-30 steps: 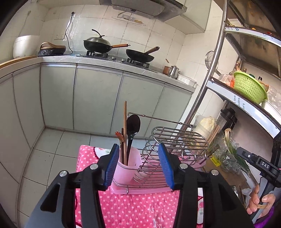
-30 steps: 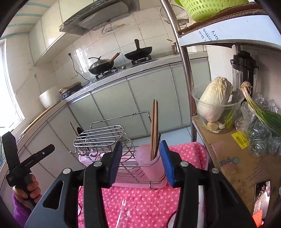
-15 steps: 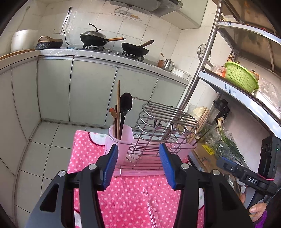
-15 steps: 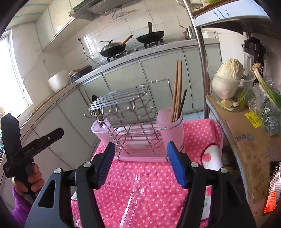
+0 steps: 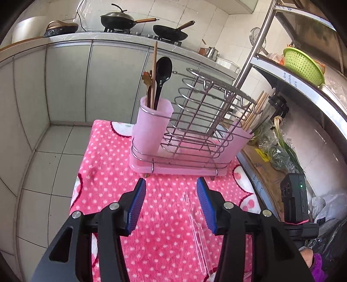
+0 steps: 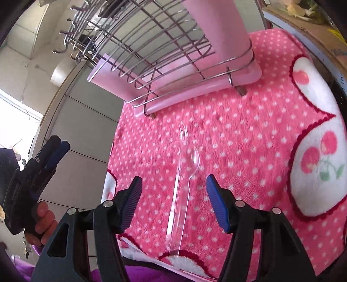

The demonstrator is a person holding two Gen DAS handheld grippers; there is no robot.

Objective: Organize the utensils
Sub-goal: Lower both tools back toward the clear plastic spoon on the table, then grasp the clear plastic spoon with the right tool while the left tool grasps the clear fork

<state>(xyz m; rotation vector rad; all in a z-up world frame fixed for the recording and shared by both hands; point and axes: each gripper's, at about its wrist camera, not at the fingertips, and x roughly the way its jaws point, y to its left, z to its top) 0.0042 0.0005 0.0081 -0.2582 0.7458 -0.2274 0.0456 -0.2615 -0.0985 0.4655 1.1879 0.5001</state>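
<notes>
A clear plastic spoon (image 6: 188, 161) and a clear plastic fork (image 6: 181, 134) lie side by side on the pink dotted cloth (image 6: 249, 134), their handles running toward me. My right gripper (image 6: 173, 199) is open just above their handles, one finger on each side. My left gripper (image 5: 171, 206) is open and empty above the cloth, left of the faintly visible clear utensils (image 5: 198, 230). A wire rack on a pink tray (image 5: 186, 138) stands behind, with a pink cup (image 5: 149, 128) holding a black spoon (image 5: 162, 71) and wooden utensils.
A second pink cup with chopsticks (image 5: 253, 115) sits at the rack's right end. A metal shelf with vegetables (image 5: 279, 147) and a green basket (image 5: 303, 63) stands to the right. Kitchen cabinets and a stove with woks (image 5: 121, 19) are behind. The cloth's near edge drops off.
Both grippers have tilted down toward the cloth. The right gripper has dropped close over the clear spoon and fork; the rack now fills the top of its view.
</notes>
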